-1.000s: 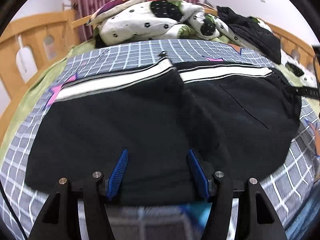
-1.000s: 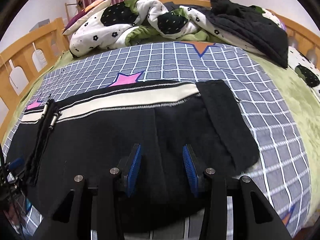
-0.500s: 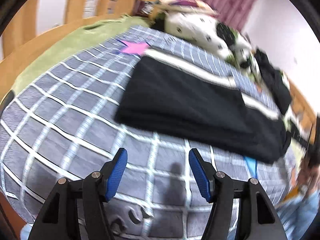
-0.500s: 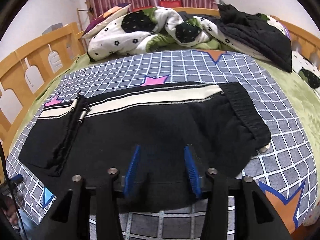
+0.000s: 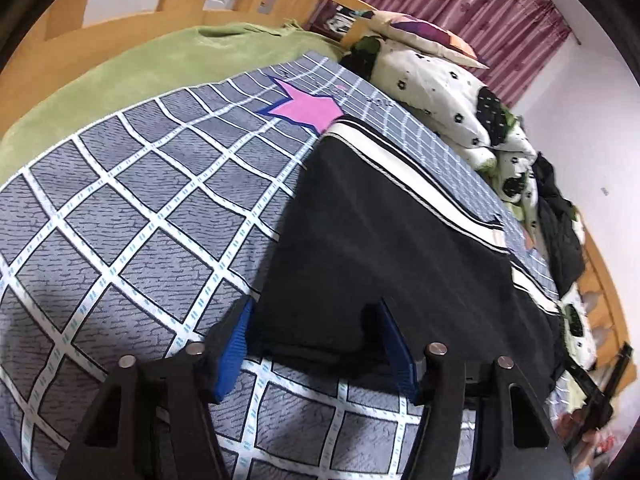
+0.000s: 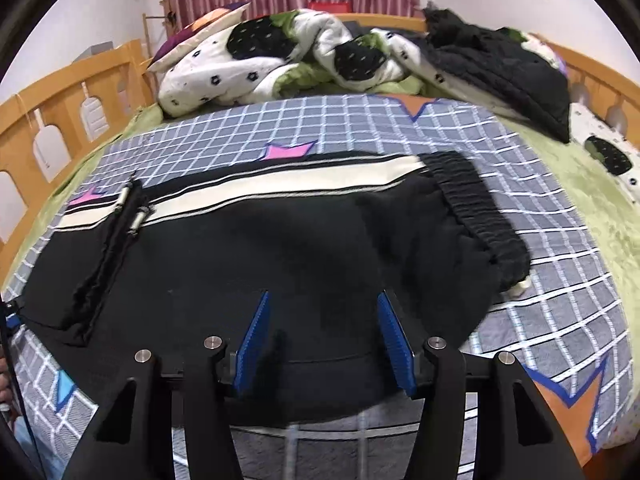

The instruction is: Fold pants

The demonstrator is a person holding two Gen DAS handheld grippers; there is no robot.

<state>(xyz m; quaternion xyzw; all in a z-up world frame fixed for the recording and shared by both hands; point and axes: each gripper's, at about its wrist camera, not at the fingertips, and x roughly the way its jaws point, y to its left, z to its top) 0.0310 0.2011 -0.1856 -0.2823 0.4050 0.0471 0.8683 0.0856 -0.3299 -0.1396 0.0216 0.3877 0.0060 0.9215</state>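
Note:
Black pants (image 6: 280, 248) with a cream side stripe lie folded lengthwise on the checked bedspread (image 6: 360, 128). The elastic waistband (image 6: 476, 208) is at the right, the zipped cuffs (image 6: 120, 232) at the left. My right gripper (image 6: 324, 336) is open, low over the near edge of the pants, holding nothing. In the left wrist view the pants (image 5: 380, 240) stretch away from the cuff end. My left gripper (image 5: 316, 344) is open, its jaws on either side of the near corner of the cuff end, not closed on it.
A crumpled white and green duvet (image 6: 280, 60), a pillow (image 6: 200, 36) and a black jacket (image 6: 500, 68) lie at the head of the bed. Wooden rails (image 6: 52, 120) run along both sides. Green blanket (image 5: 140, 64) borders the bedspread.
My left gripper has swung left off the pants, then closed in on the cuff-end corner. My right gripper has pulled back and opened wider; the waistband now lies flat.

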